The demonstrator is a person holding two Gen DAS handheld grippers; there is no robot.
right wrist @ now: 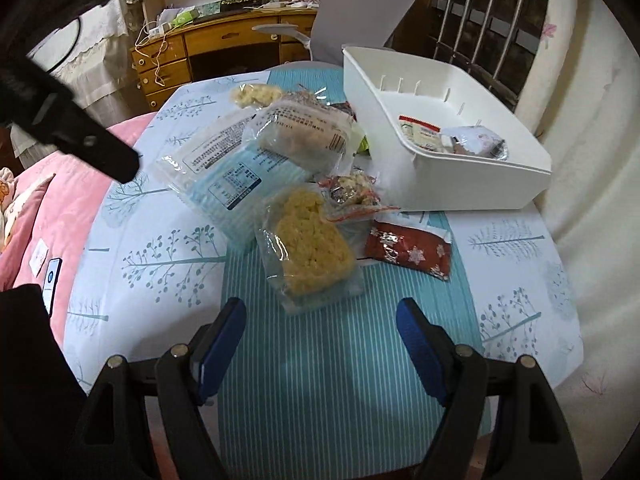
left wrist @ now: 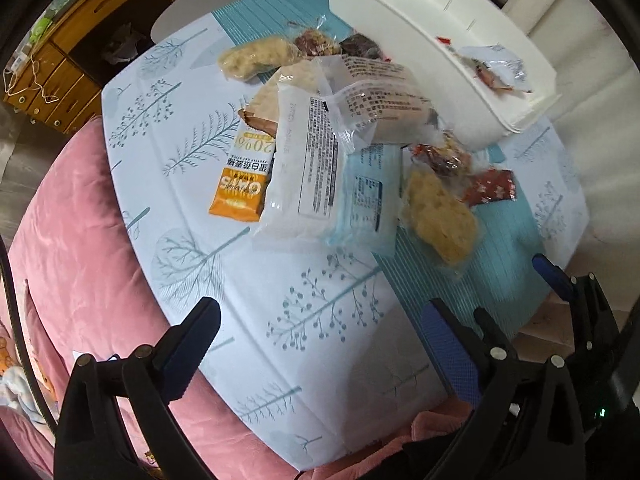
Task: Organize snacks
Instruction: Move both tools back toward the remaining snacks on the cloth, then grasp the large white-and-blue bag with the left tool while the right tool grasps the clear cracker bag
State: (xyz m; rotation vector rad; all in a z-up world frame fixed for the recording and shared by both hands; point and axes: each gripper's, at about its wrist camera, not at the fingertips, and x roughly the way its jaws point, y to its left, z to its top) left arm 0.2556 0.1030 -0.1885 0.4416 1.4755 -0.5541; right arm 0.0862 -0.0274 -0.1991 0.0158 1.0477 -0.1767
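Note:
A pile of wrapped snacks lies mid-table: an orange oat bar (left wrist: 242, 192), a white pack (left wrist: 304, 172), a blue pack (left wrist: 370, 200) (right wrist: 236, 192), a yellow crispy cake in clear wrap (left wrist: 444, 220) (right wrist: 312, 248) and a red star-print packet (left wrist: 490, 186) (right wrist: 408, 250). Behind them a white bin (left wrist: 440, 80) (right wrist: 460, 184) holds a few packets (right wrist: 452, 136). My left gripper (left wrist: 320, 316) hangs open above the tree-print cloth, short of the pile, nothing between its fingers. My right gripper (right wrist: 320, 306) stands open just in front of the yellow cake, holding nothing.
A teal striped runner (right wrist: 320, 380) crosses the table. Pink bedding (left wrist: 72, 240) borders the table's left edge, with a phone (right wrist: 52, 280) on it. A wooden desk (right wrist: 224, 52) and a grey chair (right wrist: 360, 4) stand behind. A curtain (right wrist: 580, 160) hangs at the right.

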